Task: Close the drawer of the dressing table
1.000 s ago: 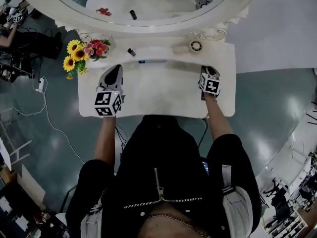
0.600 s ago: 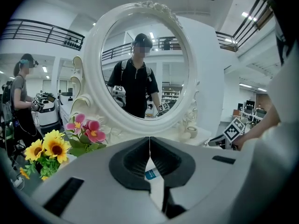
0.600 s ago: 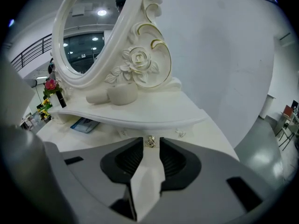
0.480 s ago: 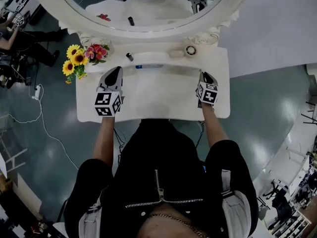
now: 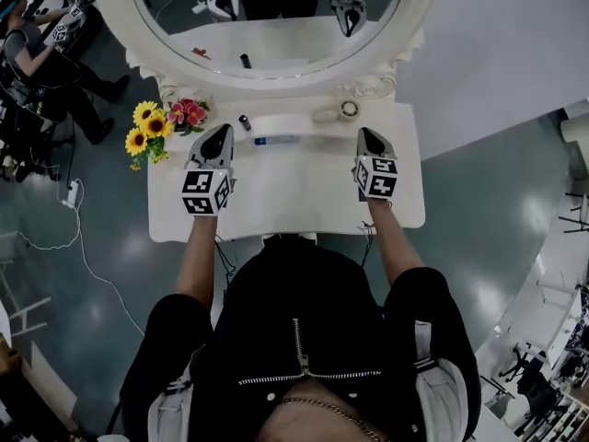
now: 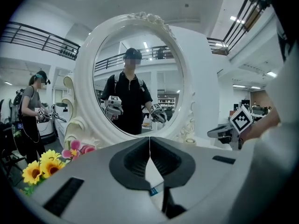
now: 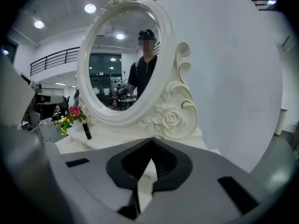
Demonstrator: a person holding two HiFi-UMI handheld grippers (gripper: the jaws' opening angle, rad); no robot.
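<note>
The white dressing table stands under an oval mirror. Its drawer front shows in no view; the table top and my body hide it. My left gripper hovers over the left half of the top, its jaws shut on nothing. My right gripper hovers over the right half and points at the mirror's carved base. Its jaws are also shut with nothing in them. The right gripper appears at the right edge of the left gripper view.
A bunch of yellow and pink flowers stands at the table's back left corner. A small black bottle, a blue-labelled tube and a round jar sit along the mirror's base. Another person stands off to the left; cables lie on the floor.
Both grippers have risen over the table top and moved toward the mirror, the right one farther.
</note>
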